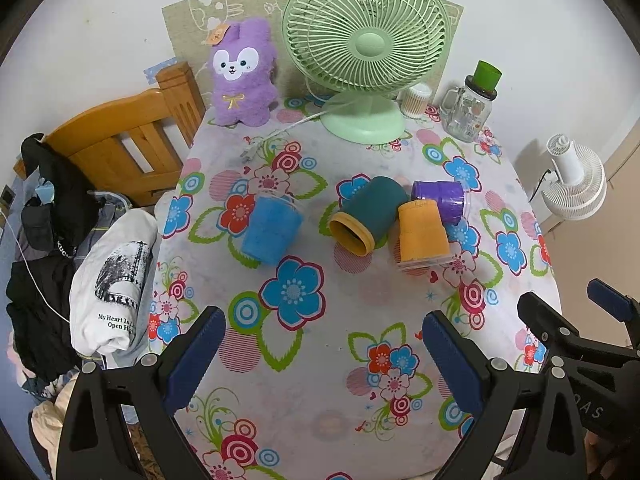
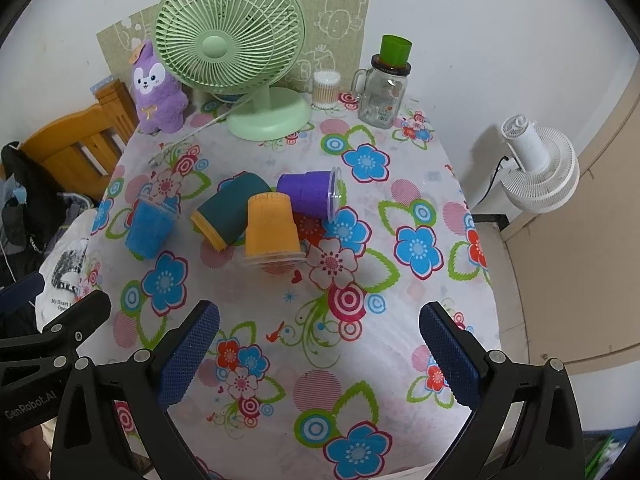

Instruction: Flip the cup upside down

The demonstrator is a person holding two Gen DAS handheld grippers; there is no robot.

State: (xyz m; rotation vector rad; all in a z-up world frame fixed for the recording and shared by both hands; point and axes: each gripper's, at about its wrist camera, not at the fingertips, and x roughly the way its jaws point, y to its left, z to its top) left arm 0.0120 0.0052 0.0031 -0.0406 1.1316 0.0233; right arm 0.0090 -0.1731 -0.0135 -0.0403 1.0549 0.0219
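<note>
Across the middle of the frame, on the flowered desk (image 1: pixel 304 360), four cups sat in a loose row: a blue cup (image 1: pixel 272 229) standing mouth-up at centre left, a dark green cup (image 1: pixel 370 216) lying on its side with its yellow-rimmed mouth toward the lower left, an orange cup (image 1: pixel 423 234) already standing mouth-down, and a purple cup (image 1: pixel 439 200) on its side behind it. The green, orange and purple cups touched or nearly touched one another; the blue one stood apart. All looked like light, stiff plastic, probably a little slick, so a cup would likely be best pinched across its wall near the middle, gently enough not to squeeze it out. None could be seen to hold anything. The left tongs (image 1: pixel 320 356) hung wide open over the near desk at the bottom of the frame, holding nothing; the right tongs (image 2: pixel 320 354) were likewise spread wide and held nothing. At the upper right of the frame a glass jar (image 1: pixel 466 114) with a handle carried a small green cup on its lid, and beside it stood a tub of cotton swabs (image 1: pixel 416 100), just right of the green fan (image 1: pixel 364 48).
</note>
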